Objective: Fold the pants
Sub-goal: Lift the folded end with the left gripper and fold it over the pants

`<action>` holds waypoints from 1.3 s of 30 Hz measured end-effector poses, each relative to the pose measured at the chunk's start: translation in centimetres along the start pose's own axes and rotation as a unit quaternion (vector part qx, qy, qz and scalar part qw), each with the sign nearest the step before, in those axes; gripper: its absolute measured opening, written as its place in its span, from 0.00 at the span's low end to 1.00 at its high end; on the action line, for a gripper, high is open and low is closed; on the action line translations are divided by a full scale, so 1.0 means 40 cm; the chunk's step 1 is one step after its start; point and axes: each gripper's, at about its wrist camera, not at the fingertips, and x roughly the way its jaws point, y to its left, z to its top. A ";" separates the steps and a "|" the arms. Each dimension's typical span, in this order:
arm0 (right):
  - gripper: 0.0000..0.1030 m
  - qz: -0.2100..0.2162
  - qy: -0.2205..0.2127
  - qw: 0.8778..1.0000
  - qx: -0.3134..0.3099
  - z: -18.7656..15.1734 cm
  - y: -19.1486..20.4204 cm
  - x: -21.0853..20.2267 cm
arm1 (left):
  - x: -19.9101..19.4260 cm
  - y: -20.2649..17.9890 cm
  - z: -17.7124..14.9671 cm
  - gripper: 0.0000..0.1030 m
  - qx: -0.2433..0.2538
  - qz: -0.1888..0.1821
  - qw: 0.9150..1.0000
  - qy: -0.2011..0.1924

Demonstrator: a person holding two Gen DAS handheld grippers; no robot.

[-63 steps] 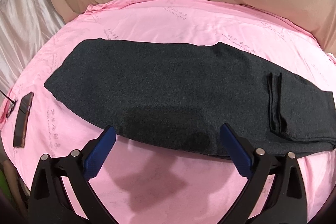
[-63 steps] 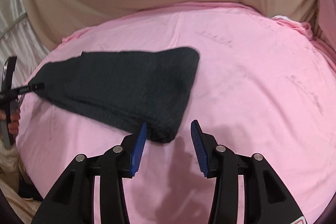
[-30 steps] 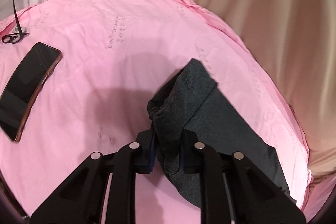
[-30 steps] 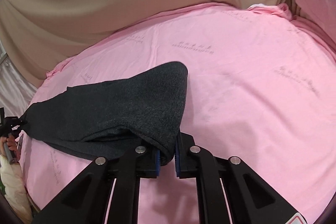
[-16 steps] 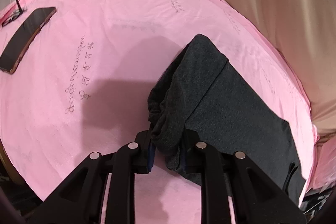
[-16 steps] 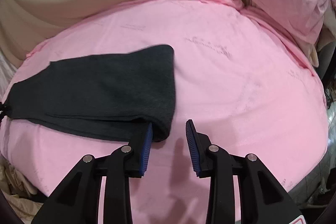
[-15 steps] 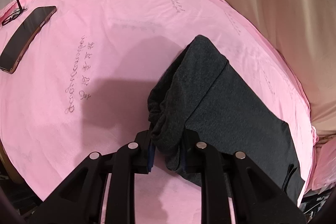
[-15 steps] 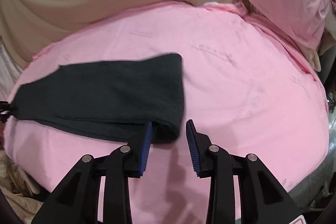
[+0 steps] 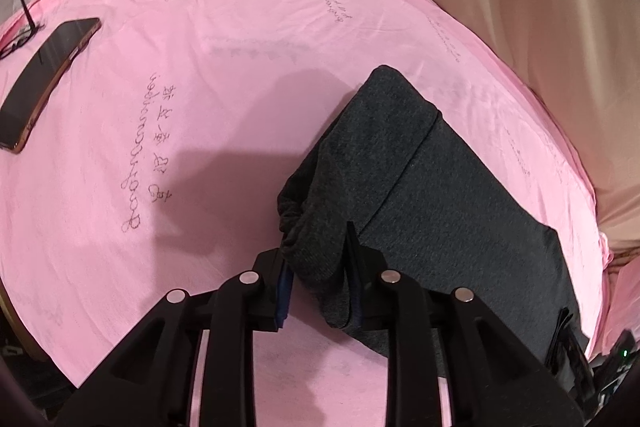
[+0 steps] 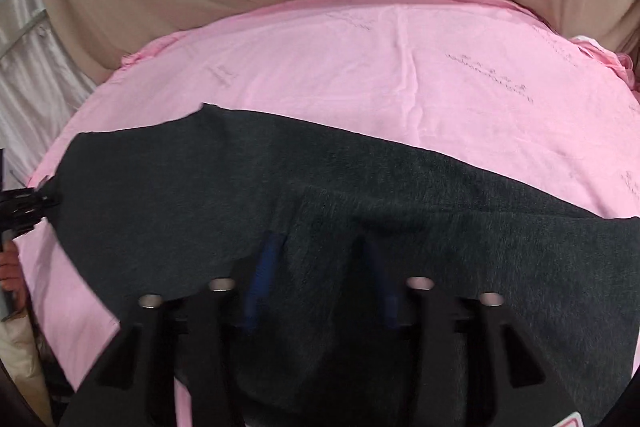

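- The dark grey pants (image 9: 436,195) lie folded lengthwise on the pink sheet (image 9: 168,107), stretched away to the right in the left wrist view.
- The left gripper (image 9: 318,267) has the bunched waistband end wedged between its two fingers; the jaws are narrow, have just been easing apart a little, and the pads still press on the cloth.
- A black phone (image 9: 44,79) lies well apart from the pants near the sheet's left edge, with a thin black cord (image 9: 24,23) just beside it.
- Seen from the right wrist, the pants (image 10: 360,195) spread wide across the sheet (image 10: 380,67).
- The right gripper (image 10: 316,275) sits blurred directly over the cloth; its jaws have just been closing, fabric lies under and between them, but I cannot tell whether they pinch it.
- At the left edge there, part of a hand (image 10: 10,273) shows.
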 end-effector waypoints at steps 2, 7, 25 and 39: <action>0.07 0.018 -0.009 1.000 0.008 0.011 0.002 -0.024 | 0.001 0.000 0.000 0.23 0.005 0.000 1.000 -0.001; 0.08 0.041 -0.004 0.999 -0.024 0.036 0.045 -0.012 | 0.005 0.005 0.003 0.25 0.005 -0.004 1.000 0.000; 0.50 0.055 -0.021 0.998 -0.028 -0.040 0.059 -0.067 | 0.022 0.032 0.013 0.58 -0.044 -0.063 0.997 0.004; 0.50 0.043 -0.078 0.991 0.103 -0.067 -0.149 -0.183 | -0.176 -0.203 0.034 0.16 0.052 -0.109 0.990 -0.071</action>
